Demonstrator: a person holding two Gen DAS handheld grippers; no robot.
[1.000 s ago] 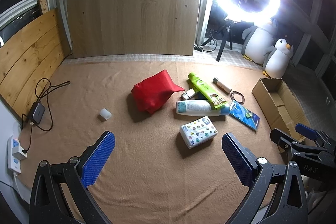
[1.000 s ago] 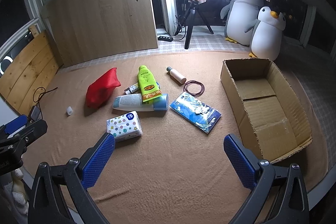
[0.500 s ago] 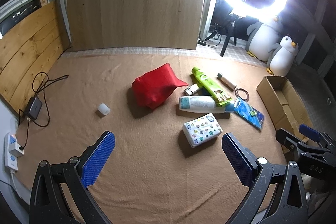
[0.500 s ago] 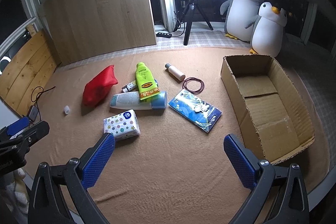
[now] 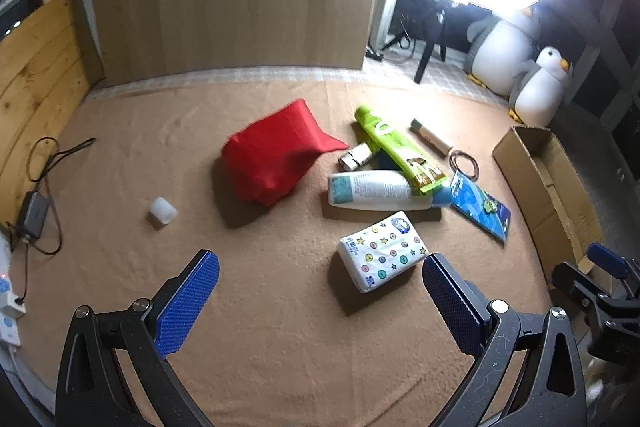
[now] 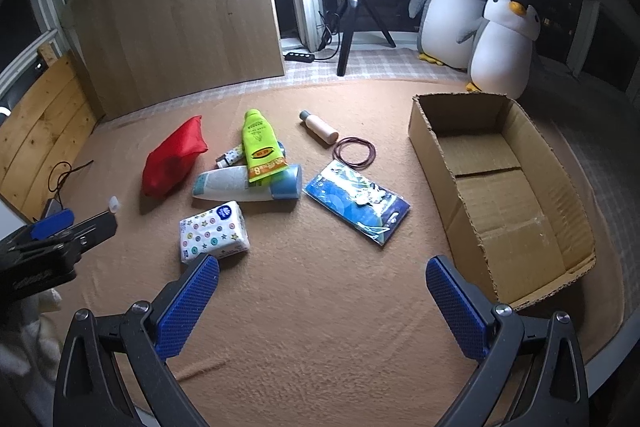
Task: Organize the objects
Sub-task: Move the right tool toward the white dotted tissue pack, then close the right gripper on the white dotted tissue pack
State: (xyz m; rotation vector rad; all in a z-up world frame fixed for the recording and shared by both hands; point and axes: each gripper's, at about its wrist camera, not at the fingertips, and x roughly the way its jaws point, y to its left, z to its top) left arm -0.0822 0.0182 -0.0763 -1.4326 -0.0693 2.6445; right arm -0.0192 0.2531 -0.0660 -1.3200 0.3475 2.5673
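Box at the carpet's right edge holds nothing; left tongs and right tongs gape wide, gripping nothing.

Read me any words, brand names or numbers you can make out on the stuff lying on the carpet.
"8": large numeral on the green tube, near its wide end.
Green tube, remaining print: too blurred to read.
White bottle: print too small.
Tissue pack: blue logo unreadable.
Blue packet: no legible text.
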